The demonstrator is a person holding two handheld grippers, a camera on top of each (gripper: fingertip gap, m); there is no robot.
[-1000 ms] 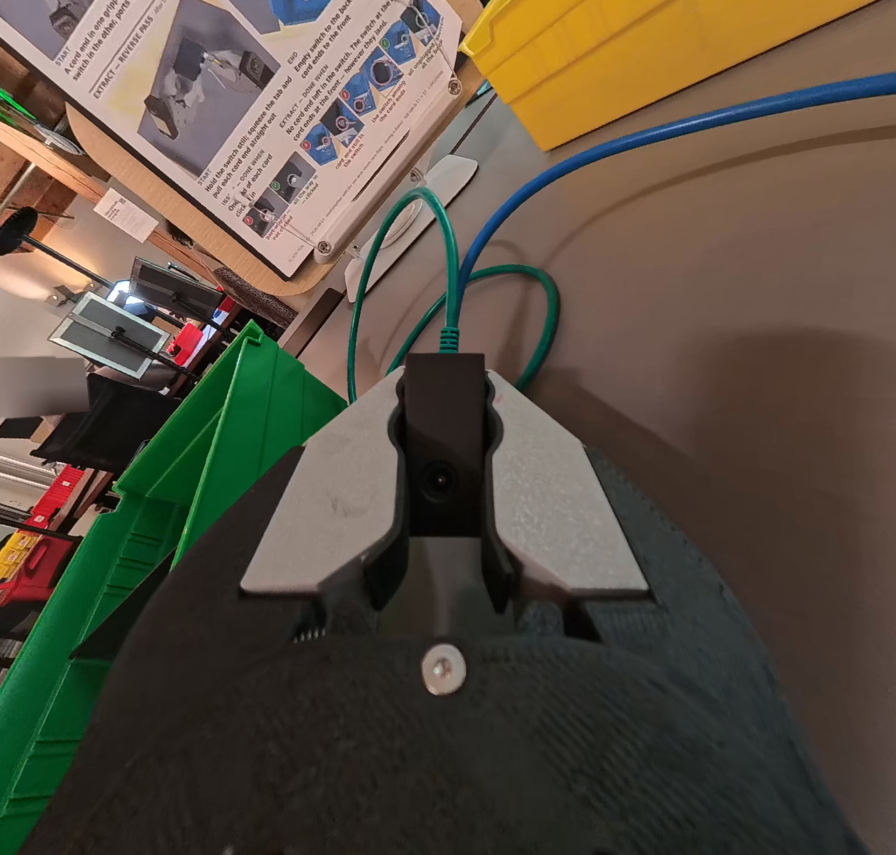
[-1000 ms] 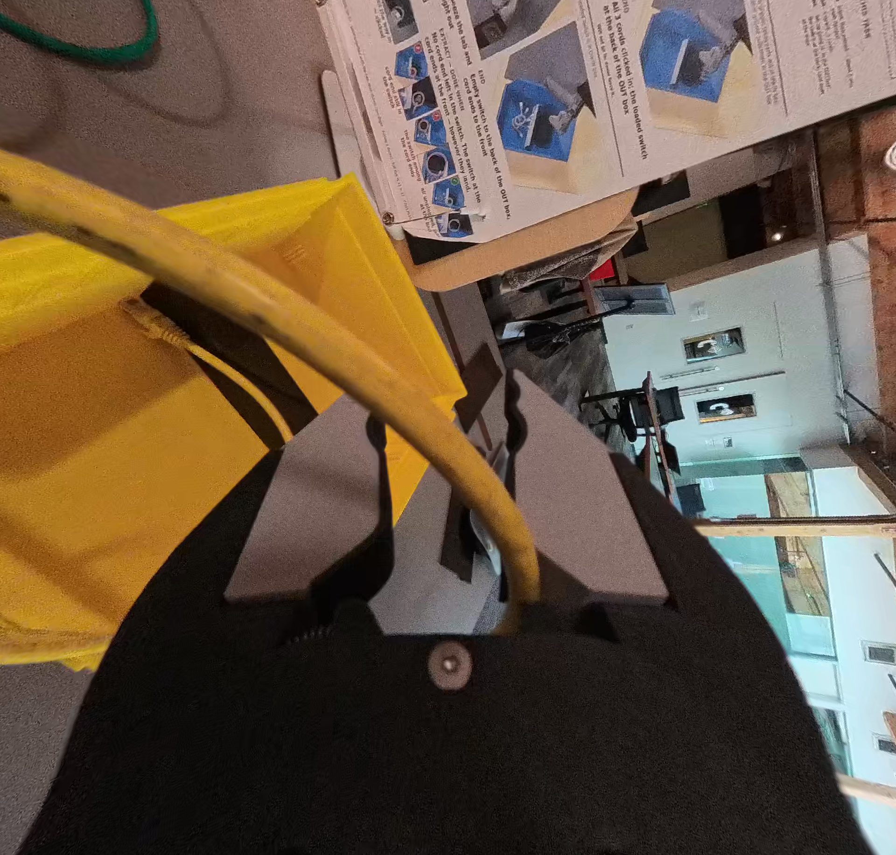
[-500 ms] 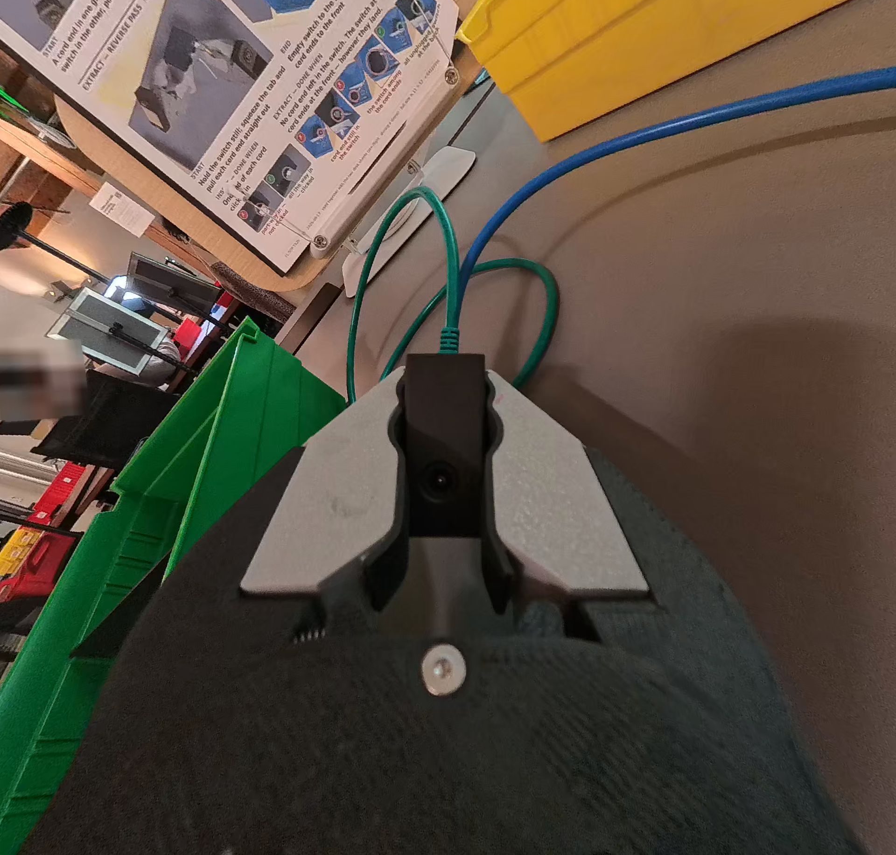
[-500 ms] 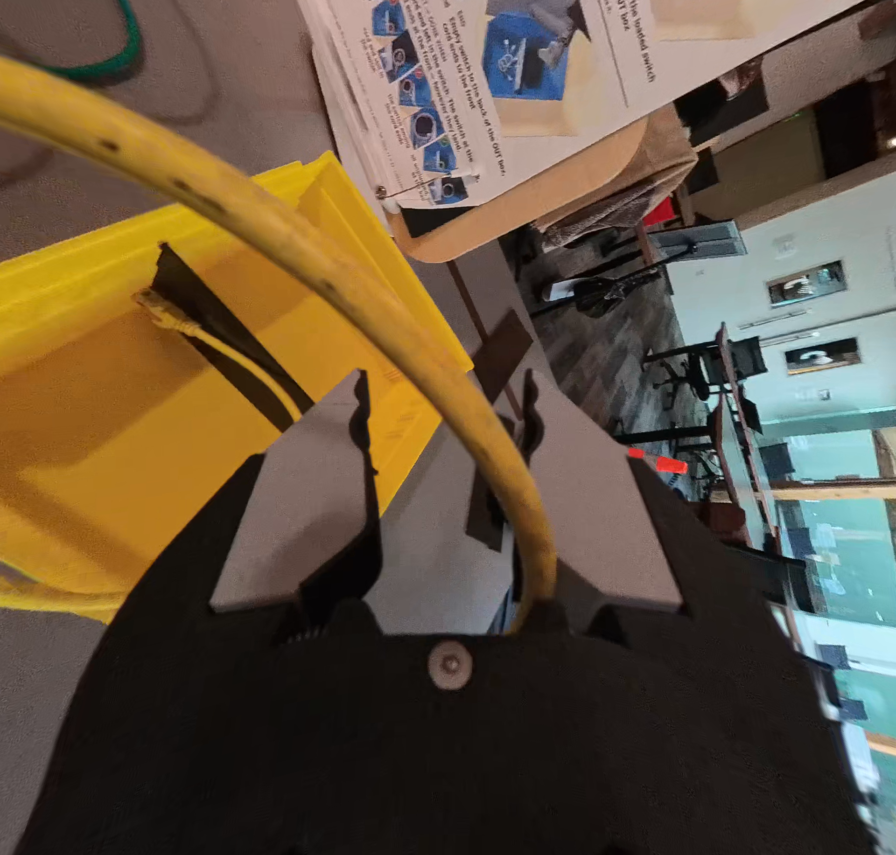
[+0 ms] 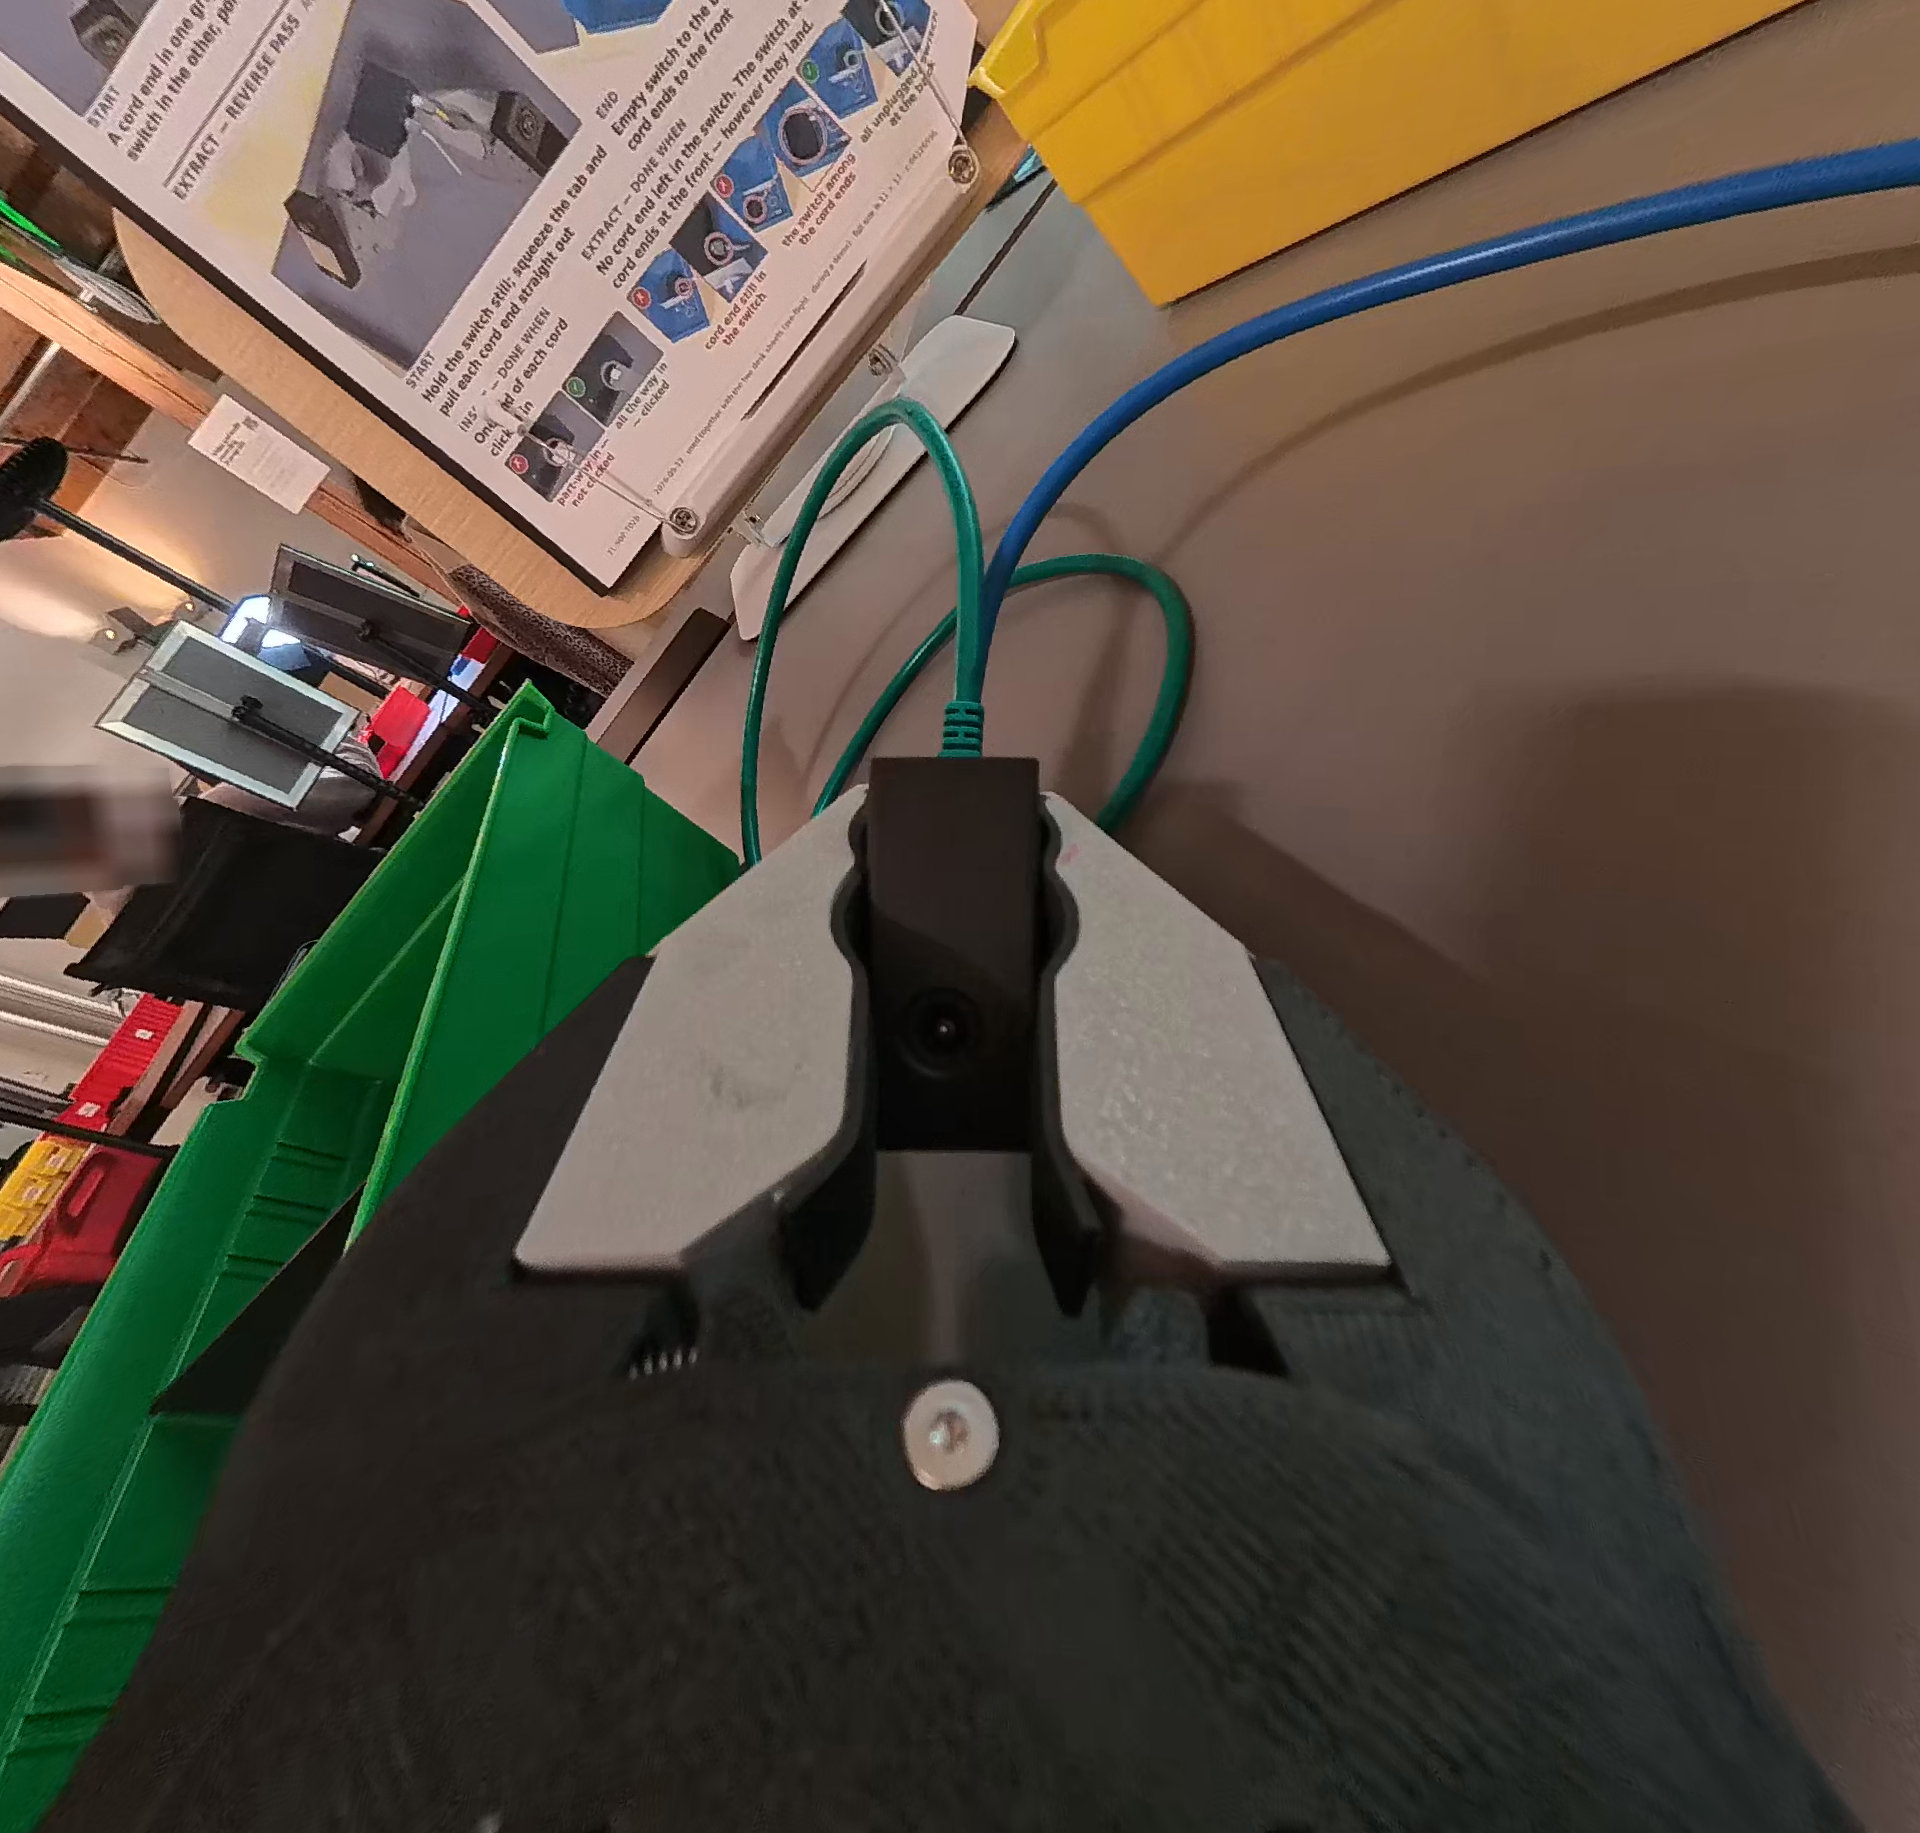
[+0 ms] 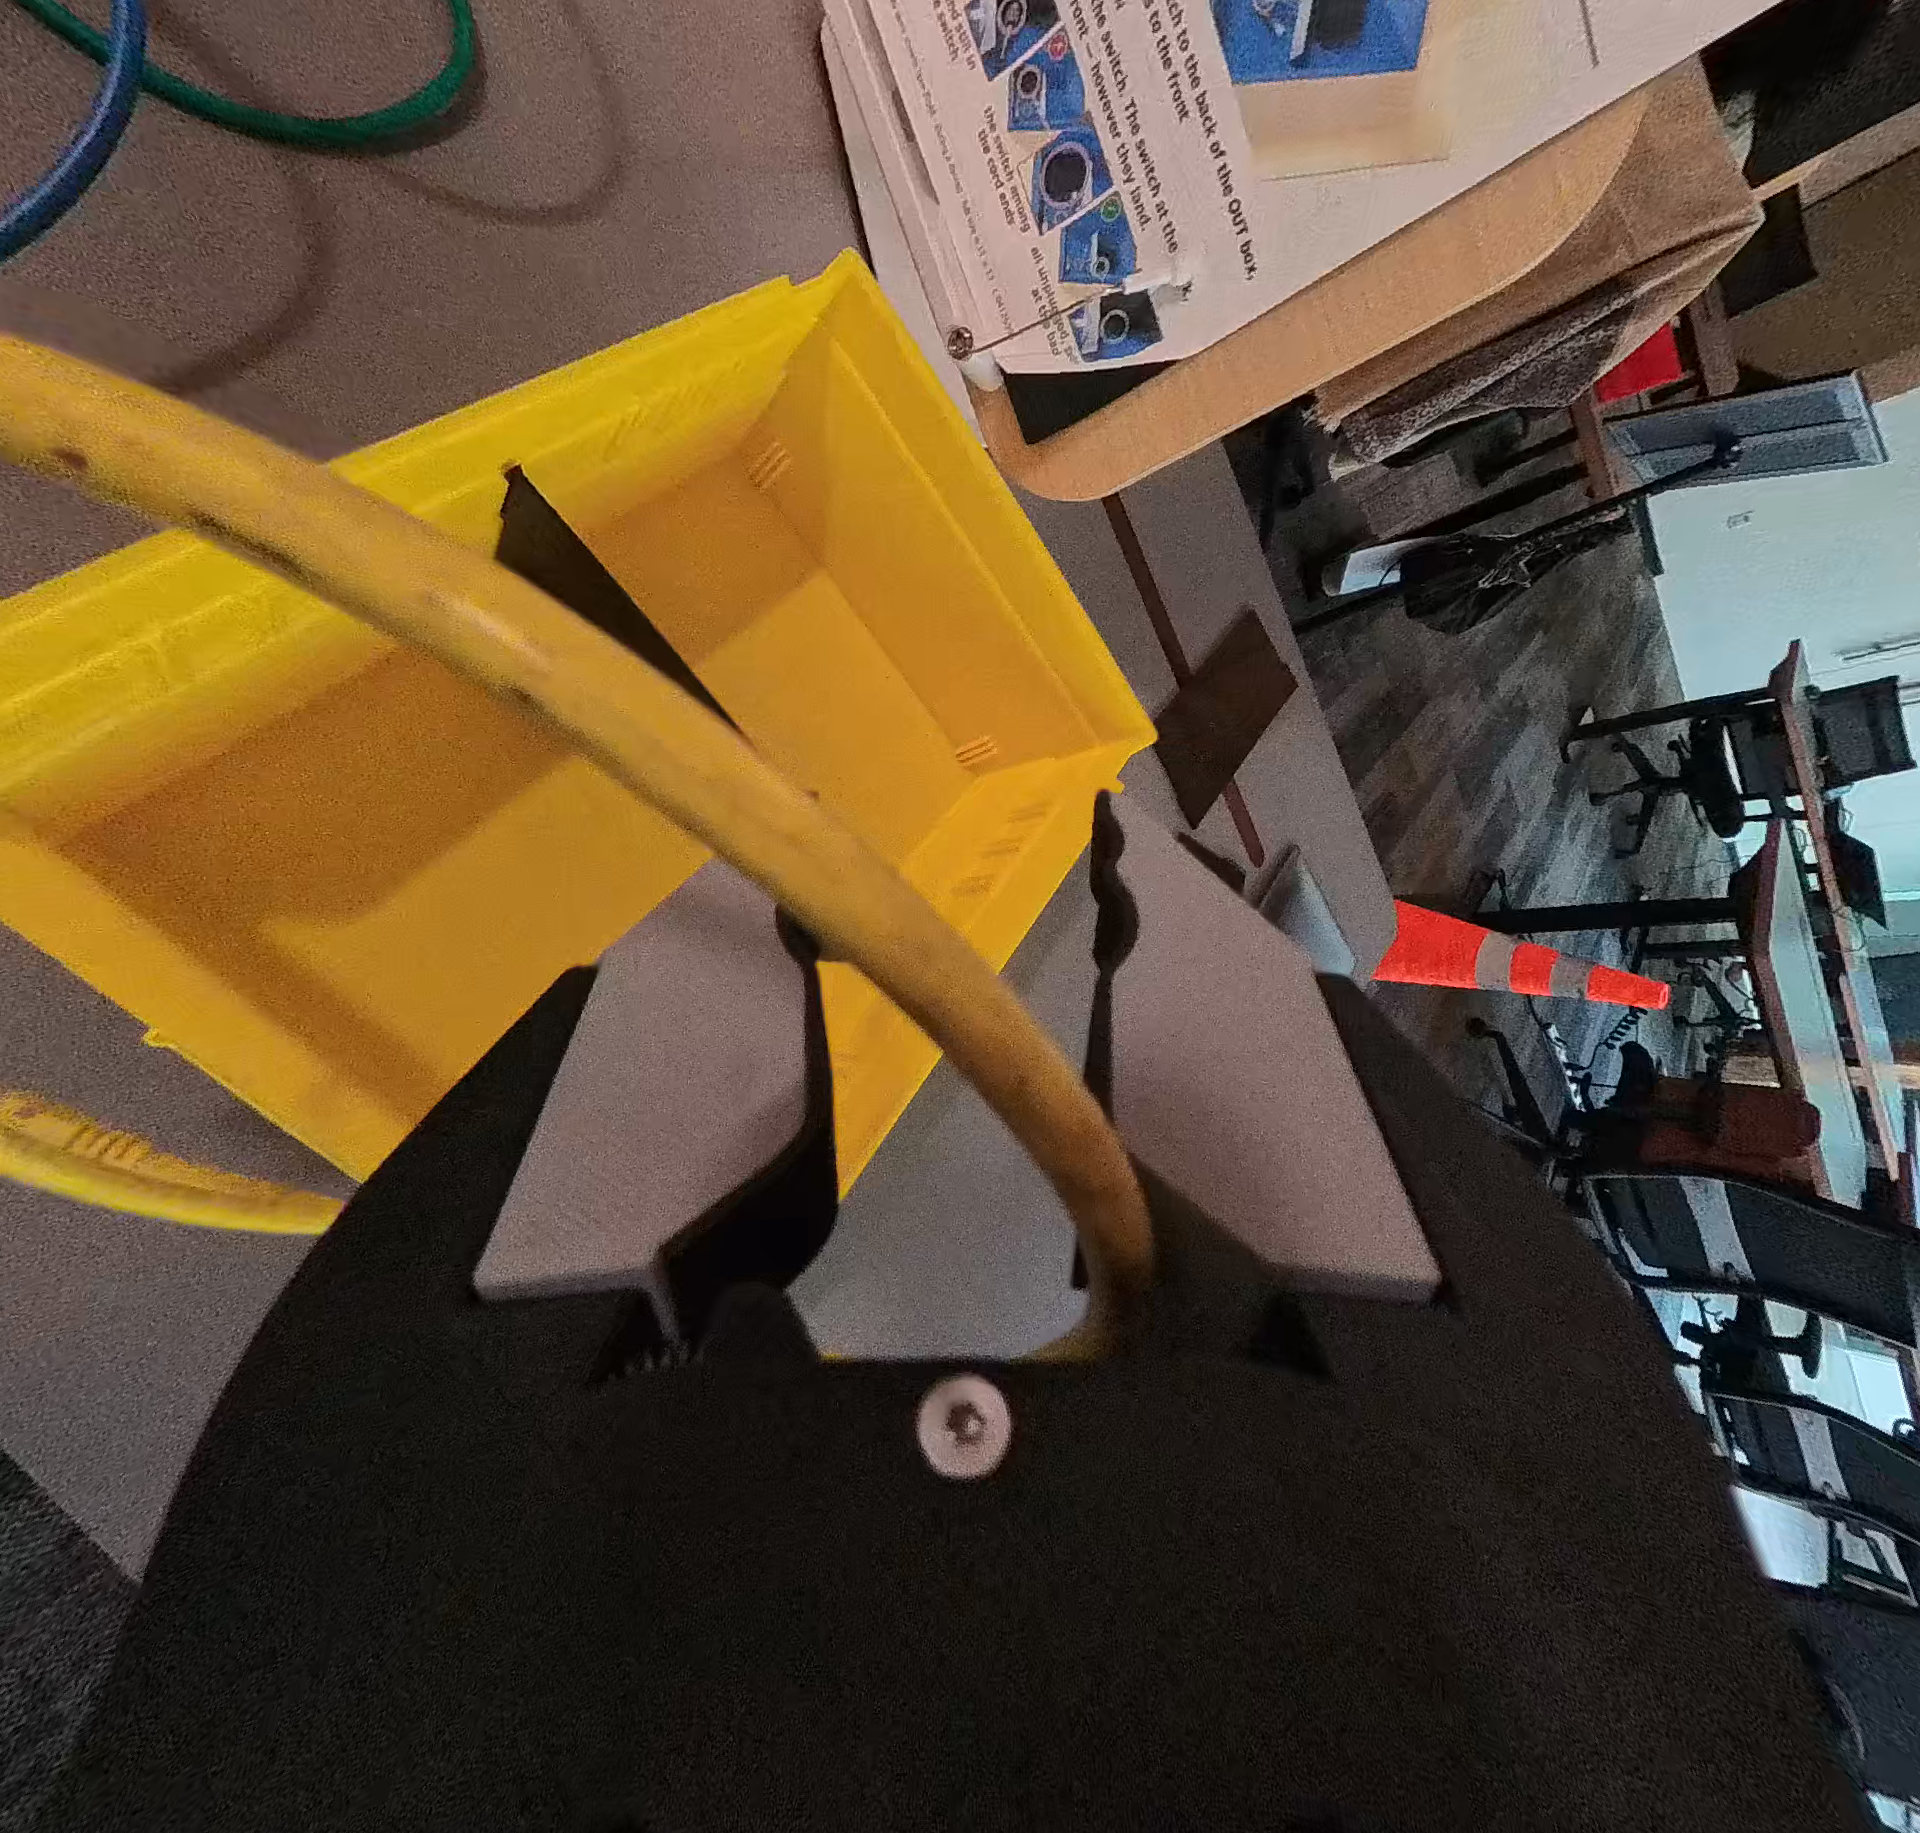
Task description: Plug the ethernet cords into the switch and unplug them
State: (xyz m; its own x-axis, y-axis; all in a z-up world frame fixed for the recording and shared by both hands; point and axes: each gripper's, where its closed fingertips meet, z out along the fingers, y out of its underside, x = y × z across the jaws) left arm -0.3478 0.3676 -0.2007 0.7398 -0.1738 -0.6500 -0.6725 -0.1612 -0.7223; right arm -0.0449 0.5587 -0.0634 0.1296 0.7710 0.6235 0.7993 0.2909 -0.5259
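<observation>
While the left gripper (image 5: 953, 807) clamps the rigid switch (image 5: 951, 910), the open right gripper (image 6: 951, 884) merely cradles the limp yellow cord (image 6: 582, 666); grip its plug.

Three cords: green cord (image 5: 966, 578), blue cord (image 5: 1351, 297), yellow cord (image 6: 623, 671); two bins: yellow bin (image 6: 935, 557), green bin (image 5: 436, 952).

Green cord (image 5: 1172, 640), blue cord (image 5: 1351, 313), yellow cord (image 6: 582, 671), yellow bin (image 6: 935, 536), green bin (image 5: 447, 952), black switch (image 5: 951, 879).
</observation>
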